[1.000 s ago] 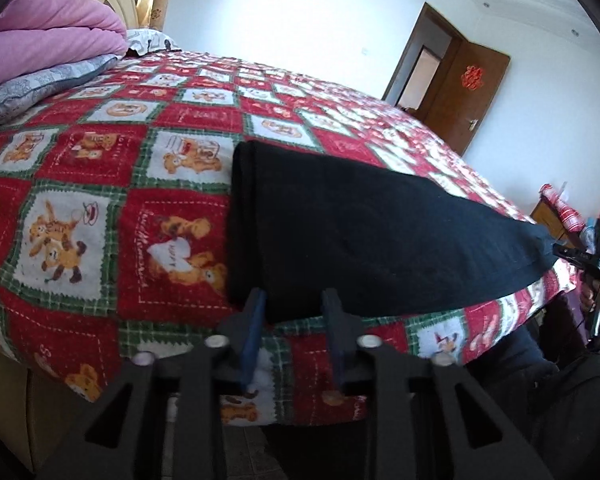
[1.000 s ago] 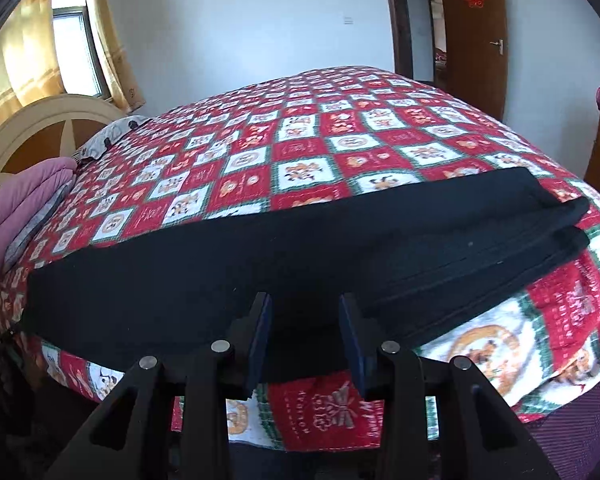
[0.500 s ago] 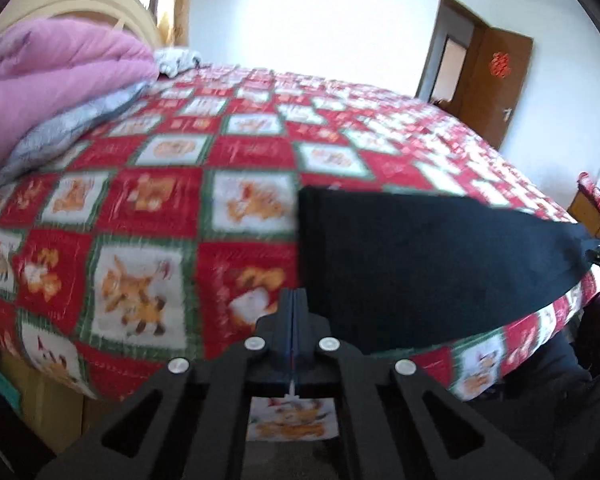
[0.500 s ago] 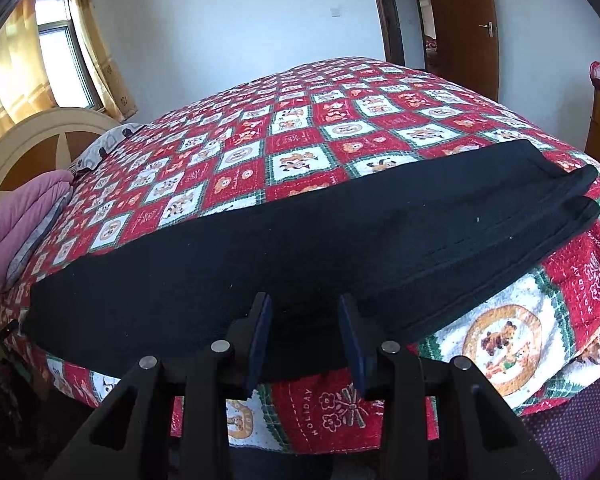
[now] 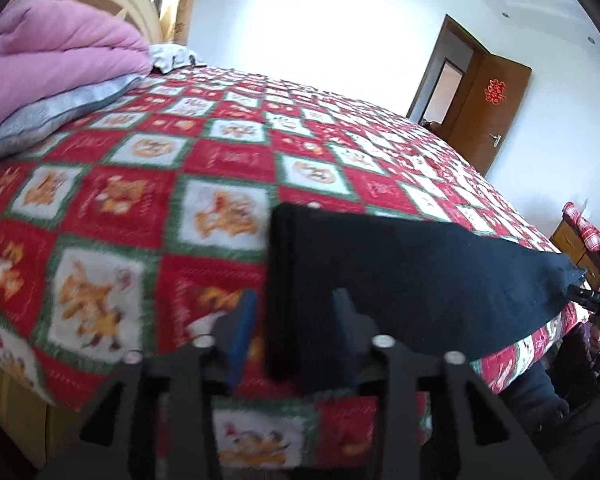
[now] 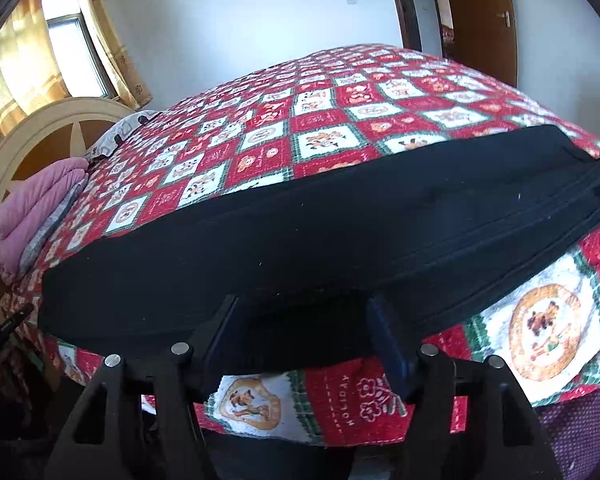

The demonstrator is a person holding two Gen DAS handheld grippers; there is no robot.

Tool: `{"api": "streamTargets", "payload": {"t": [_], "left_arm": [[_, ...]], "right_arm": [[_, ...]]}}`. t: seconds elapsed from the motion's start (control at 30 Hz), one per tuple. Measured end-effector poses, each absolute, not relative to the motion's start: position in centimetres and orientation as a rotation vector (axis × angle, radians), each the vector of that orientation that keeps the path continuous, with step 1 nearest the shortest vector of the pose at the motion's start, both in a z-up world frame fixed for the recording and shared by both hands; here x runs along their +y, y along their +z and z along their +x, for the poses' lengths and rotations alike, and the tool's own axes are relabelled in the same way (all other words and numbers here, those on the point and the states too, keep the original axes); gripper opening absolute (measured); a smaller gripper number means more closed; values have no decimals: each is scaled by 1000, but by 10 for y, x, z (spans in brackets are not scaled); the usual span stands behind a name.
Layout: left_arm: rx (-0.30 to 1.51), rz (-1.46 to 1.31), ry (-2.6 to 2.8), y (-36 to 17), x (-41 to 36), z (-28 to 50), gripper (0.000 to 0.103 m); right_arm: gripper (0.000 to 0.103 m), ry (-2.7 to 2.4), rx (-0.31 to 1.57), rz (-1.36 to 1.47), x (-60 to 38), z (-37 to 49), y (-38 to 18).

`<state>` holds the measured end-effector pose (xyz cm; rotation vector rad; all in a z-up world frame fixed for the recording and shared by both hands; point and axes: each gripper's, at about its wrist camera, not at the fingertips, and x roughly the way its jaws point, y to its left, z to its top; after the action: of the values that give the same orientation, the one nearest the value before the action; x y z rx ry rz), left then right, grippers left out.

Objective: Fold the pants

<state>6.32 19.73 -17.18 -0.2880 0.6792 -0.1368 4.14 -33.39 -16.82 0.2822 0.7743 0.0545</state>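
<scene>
Across the checkered bedspread point(image 6: 328, 136) the black pants point(image 6: 340, 232) run sideways to both my open, just-widened grippers — left gripper point(image 5: 294, 312) straddling their end corner, right gripper point(image 6: 300, 320) mid-edge.

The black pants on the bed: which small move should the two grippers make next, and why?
Probably close both on the near edge. The left gripper and right gripper have just been opening, and the black pants lie long and flat between unpressed pads.

a bed point(image 6: 400, 92) under a red patchwork quilt point(image 5: 148, 200) is carrying black pants point(image 6: 340, 240) along its near edge, pink bedding point(image 5: 52, 52) lying by the headboard point(image 6: 40, 128).
</scene>
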Motion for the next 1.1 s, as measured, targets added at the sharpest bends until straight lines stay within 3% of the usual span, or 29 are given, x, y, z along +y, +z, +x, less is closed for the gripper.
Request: {"api": "streamTargets", "payload": {"t": [0.17, 0.3, 0.4, 0.5, 0.6, 0.63, 0.67, 0.93, 1.1], "left_arm": [[691, -235, -204, -174, 166, 81, 45], [674, -186, -194, -183, 155, 84, 55], [660, -205, -201, -182, 158, 84, 56], [653, -217, -213, -183, 160, 83, 56], [644, -219, -214, -184, 160, 81, 56], [645, -220, -214, -184, 159, 82, 56], [645, -221, -215, -184, 158, 82, 56], [644, -224, -222, -185, 159, 82, 57], [642, -207, -227, -186, 158, 81, 57]], "right_arm": [[65, 26, 794, 470, -360, 40, -177], [65, 38, 757, 554, -370, 43, -179], [65, 51, 756, 608, -373, 52, -184], [56, 46, 744, 614, -373, 59, -185], [32, 16, 748, 617, -374, 67, -189], [16, 0, 749, 608, -374, 67, -189], [7, -3, 745, 605, -374, 65, -187], [3, 12, 606, 600, -379, 20, -148], [3, -45, 699, 582, -384, 26, -172]]}}
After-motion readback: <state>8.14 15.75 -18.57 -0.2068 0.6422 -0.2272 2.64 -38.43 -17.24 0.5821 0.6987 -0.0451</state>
